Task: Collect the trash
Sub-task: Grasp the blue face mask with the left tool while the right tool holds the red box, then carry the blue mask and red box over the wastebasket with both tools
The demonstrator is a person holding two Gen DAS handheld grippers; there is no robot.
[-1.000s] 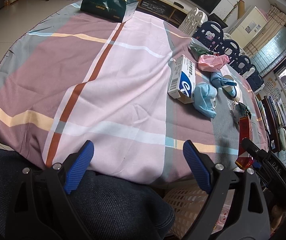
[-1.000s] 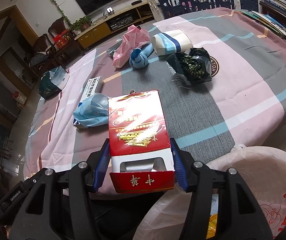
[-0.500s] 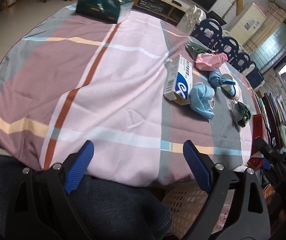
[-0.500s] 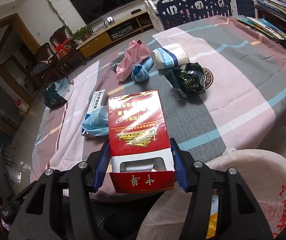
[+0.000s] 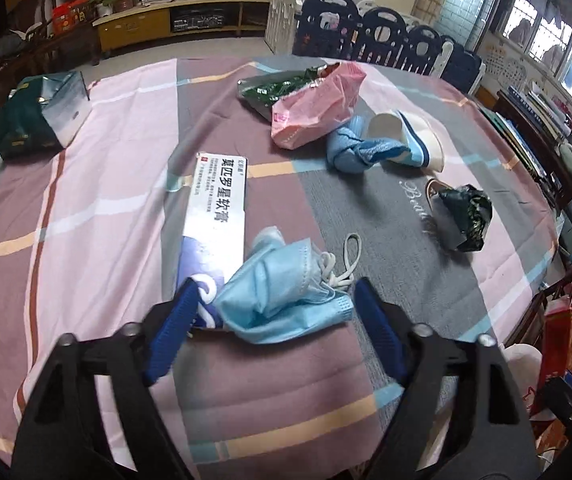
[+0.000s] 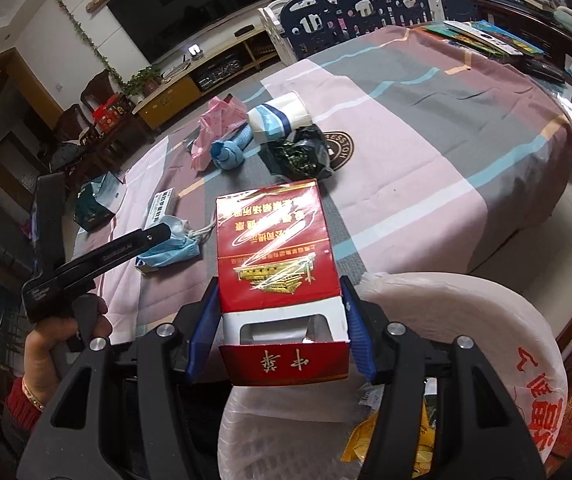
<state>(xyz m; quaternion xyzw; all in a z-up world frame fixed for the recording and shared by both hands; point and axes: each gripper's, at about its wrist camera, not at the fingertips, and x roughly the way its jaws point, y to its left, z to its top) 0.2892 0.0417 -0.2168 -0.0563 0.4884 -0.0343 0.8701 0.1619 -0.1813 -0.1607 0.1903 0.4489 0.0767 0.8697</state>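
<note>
**Red carton held over the bag, mask between spread fingers**

Left wrist view: the left gripper [image 5: 276, 308] is spread wide, its blue fingers either side of a crumpled blue face mask [image 5: 282, 292] on the desk [image 5: 106, 208]; whether they touch it is unclear. The mask covers the near end of a white ointment box [image 5: 216, 208]. Farther off lie a pink bag [image 5: 317, 108], a knotted blue cloth [image 5: 355, 152], a paper cup [image 5: 409, 136] and a dark crumpled wrapper [image 5: 465, 216]. The desk's near edge is hidden behind the gripper.

Right wrist view: the right gripper [image 6: 282, 320] pinches a red cigarette carton [image 6: 274, 248] by its sides, just above a white trash bag [image 6: 465, 320] at near right. The bag's contents are mostly hidden, and its red print is cut off.
</note>
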